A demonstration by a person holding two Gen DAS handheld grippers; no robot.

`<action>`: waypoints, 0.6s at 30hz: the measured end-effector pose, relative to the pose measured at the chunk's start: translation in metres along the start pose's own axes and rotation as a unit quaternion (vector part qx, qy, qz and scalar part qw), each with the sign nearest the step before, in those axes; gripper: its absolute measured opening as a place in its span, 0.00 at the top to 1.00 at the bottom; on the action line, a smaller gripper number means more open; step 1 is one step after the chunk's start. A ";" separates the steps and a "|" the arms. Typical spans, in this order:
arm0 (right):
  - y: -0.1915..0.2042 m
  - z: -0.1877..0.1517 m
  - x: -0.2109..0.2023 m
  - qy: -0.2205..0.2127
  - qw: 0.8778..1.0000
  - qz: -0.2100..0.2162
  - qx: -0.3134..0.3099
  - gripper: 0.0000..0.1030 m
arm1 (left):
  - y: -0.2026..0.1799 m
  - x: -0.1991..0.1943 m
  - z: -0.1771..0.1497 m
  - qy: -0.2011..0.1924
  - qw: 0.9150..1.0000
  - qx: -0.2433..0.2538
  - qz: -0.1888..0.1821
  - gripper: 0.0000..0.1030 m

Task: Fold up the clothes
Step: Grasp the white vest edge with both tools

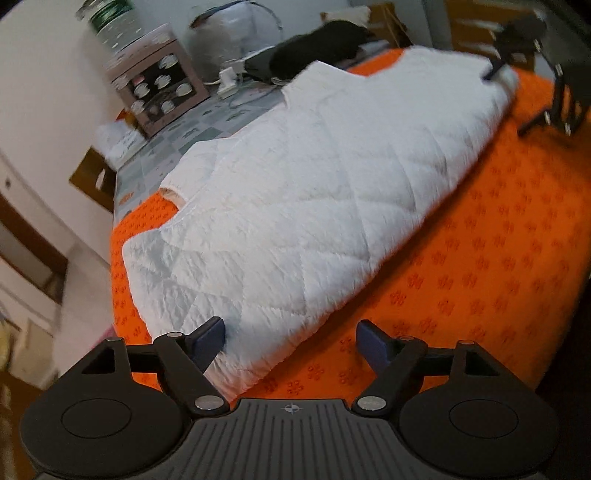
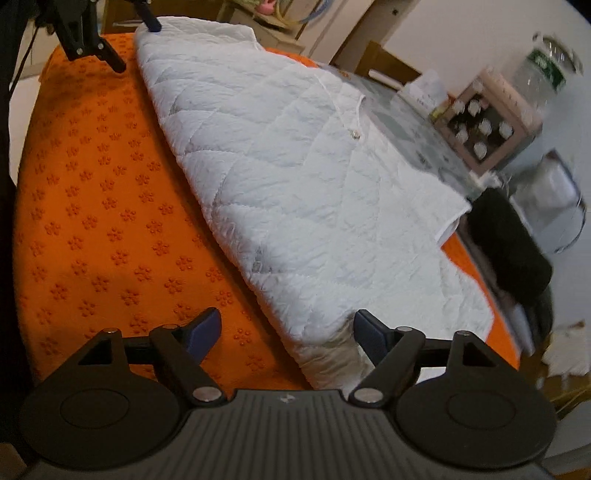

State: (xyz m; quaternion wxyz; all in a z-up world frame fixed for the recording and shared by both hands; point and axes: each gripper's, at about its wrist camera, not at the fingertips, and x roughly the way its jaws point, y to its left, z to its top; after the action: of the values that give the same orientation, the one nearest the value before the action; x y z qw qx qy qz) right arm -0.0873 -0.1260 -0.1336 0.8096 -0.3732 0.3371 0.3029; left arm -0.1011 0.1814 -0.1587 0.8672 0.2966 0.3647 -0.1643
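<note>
A white quilted vest (image 1: 306, 188) lies folded lengthwise on an orange mat (image 1: 480, 266); it also shows in the right wrist view (image 2: 295, 177) on the mat (image 2: 92, 221). My left gripper (image 1: 290, 338) is open at one end corner of the vest, jaws either side of its edge, holding nothing. My right gripper (image 2: 286, 330) is open at the opposite end corner, holding nothing. Each gripper shows far off in the other's view: the right one (image 1: 495, 70) and the left one (image 2: 147, 22), both at the vest's far corners.
Behind the mat a patterned tabletop (image 1: 207, 122) carries a pink box of cups (image 1: 159, 88), a black garment (image 1: 317, 48), a power strip (image 1: 229, 79) and a clear bag (image 1: 232, 33). A wooden chair (image 1: 94, 177) stands at the table's side.
</note>
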 end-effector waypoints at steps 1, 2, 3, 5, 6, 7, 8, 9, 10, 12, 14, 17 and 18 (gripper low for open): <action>0.002 -0.001 0.000 -0.001 1.000 -0.007 -0.007 0.19 | -0.002 0.002 -0.002 0.001 1.000 0.009 0.003 0.21; 0.004 -0.001 0.000 -0.002 1.000 -0.011 -0.014 0.19 | -0.004 0.005 -0.003 0.001 1.000 0.018 0.006 0.19; 0.006 -0.001 0.000 -0.003 1.000 -0.018 -0.022 0.19 | -0.004 0.005 -0.005 -0.003 1.000 0.019 0.010 0.17; 0.011 -0.001 0.000 -0.004 0.999 -0.038 -0.039 0.28 | -0.003 0.007 -0.005 -0.009 1.000 0.021 0.016 0.15; 0.010 -0.002 0.001 0.000 0.998 -0.050 -0.043 0.34 | -0.003 0.007 -0.005 -0.010 1.000 0.022 0.019 0.15; 0.009 -0.002 0.003 0.005 0.997 -0.062 -0.047 0.35 | -0.002 0.008 -0.005 -0.011 0.999 0.022 0.022 0.15; 0.008 -0.003 0.005 0.009 0.996 -0.068 -0.049 0.35 | -0.001 0.008 -0.004 -0.012 0.999 0.019 0.023 0.16; 0.006 -0.004 0.008 0.014 0.996 -0.073 -0.051 0.35 | 0.001 0.009 -0.003 -0.013 1.000 0.012 0.024 0.21; 0.005 -0.005 0.010 0.018 0.995 -0.078 -0.052 0.35 | 0.003 0.009 -0.002 -0.014 0.999 0.001 0.029 0.39; 0.002 -0.006 0.012 0.022 0.995 -0.073 -0.057 0.36 | 0.016 0.009 0.002 -0.016 0.999 -0.038 0.014 0.44; -0.005 -0.005 0.013 0.032 0.996 -0.061 -0.054 0.37 | 0.026 0.007 0.005 -0.021 0.997 -0.072 0.002 0.53; -0.016 0.000 0.008 0.041 0.998 -0.038 -0.033 0.57 | 0.033 -0.002 0.014 -0.019 0.995 -0.097 -0.007 0.64; -0.020 0.003 0.004 0.042 0.998 -0.034 -0.027 0.63 | 0.038 -0.007 0.018 -0.019 0.994 -0.110 -0.012 0.65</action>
State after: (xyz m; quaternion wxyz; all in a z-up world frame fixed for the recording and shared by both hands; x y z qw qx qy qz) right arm -0.0690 -0.1330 -0.1276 0.7943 -0.4185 0.3498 0.2676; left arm -0.0771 0.1998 -0.1291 0.8991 0.1920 0.3679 -0.1395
